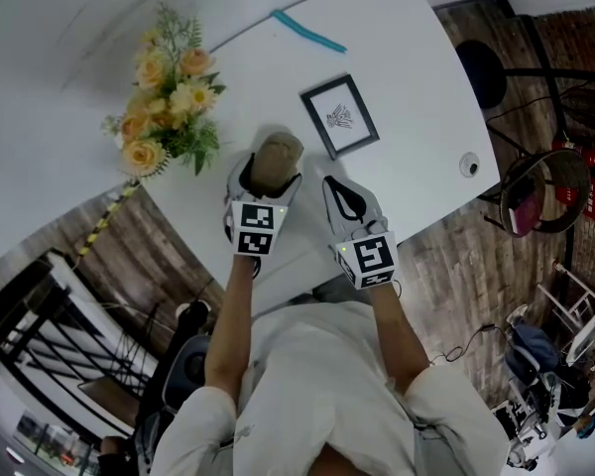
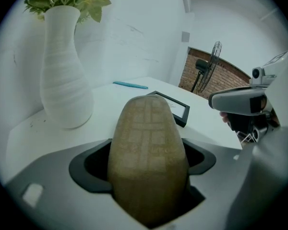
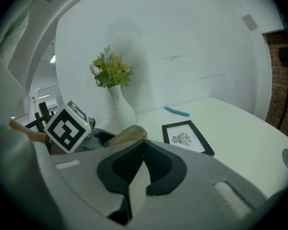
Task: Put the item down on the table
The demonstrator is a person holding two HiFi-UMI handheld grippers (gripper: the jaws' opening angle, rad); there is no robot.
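White table (image 1: 416, 117) beneath and ahead of the left hand-held gripper (image 1: 273, 172), with a white wall (image 3: 182, 42) beyond it. To the gripper's right: wood-plank floor (image 1: 456, 266) and a dark round seat (image 1: 481, 72). Ahead and right: brick wall (image 2: 221, 78), standing fan (image 2: 209, 56).

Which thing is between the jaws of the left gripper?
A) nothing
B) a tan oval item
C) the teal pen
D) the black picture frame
B: in the left gripper view, the left gripper is shut on the tan oval item, while the teal pen and the picture frame lie on the white table beyond.
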